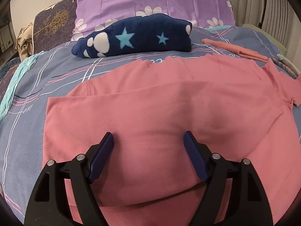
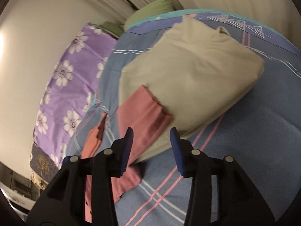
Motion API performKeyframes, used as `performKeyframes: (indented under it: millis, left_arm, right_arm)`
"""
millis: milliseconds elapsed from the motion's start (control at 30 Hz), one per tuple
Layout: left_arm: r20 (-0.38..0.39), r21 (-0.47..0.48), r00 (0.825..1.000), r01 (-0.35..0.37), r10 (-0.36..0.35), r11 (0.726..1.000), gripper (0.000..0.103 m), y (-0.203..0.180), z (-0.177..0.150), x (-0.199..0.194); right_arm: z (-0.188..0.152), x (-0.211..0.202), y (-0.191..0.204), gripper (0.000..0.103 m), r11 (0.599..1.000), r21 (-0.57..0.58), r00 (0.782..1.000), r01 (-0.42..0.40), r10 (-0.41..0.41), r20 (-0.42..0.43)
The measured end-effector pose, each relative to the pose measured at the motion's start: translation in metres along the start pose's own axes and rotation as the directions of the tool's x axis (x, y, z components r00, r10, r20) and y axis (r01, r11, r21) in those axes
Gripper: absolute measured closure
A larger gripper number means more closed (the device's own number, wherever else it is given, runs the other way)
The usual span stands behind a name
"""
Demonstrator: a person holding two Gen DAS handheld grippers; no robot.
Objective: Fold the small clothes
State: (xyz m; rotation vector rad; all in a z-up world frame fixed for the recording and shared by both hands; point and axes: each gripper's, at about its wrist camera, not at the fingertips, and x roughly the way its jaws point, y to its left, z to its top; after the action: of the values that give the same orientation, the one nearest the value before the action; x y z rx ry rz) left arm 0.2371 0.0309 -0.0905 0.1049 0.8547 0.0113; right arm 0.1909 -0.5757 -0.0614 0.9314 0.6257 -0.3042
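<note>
A pink shirt [image 1: 150,103] lies spread on the bed, with its near part folded over itself. My left gripper [image 1: 148,141] hovers just over the folded part, open, with only flat fabric below the gap. In the blurred right wrist view, a pink sleeve [image 2: 144,109] of the shirt lies across the edge of a folded beige garment [image 2: 188,66]. My right gripper [image 2: 151,133] stands open just in front of that sleeve, and its pads do not press on it.
A folded navy fleece with stars [image 1: 135,35] lies behind the shirt, in front of a purple floral pillow [image 1: 150,0]. A small folded salmon cloth [image 1: 235,50] lies at the right. The blue-grey striped bedcover [image 2: 263,131] spreads all around, with a green pillow [image 2: 150,9] at the wall.
</note>
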Motion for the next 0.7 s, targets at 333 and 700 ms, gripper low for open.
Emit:
performKeyframes:
  millis: [333, 700]
  left_arm:
    - [0.011, -0.001, 1.000, -0.001, 0.001, 1.000, 0.024, 0.000, 0.000, -0.001]
    - [0.017, -0.038, 1.000, 0.017, -0.016, 0.999, 0.016, 0.007, -0.001, -0.001]
  right_arm:
    - [-0.019, 0.002, 0.049, 0.098, 0.983, -0.132, 0.990, -0.128, 0.134, 0.037]
    - [-0.219, 0.010, 0.251, 0.098, 0.662, -0.527, 0.842, -0.533, 0.352, -0.408]
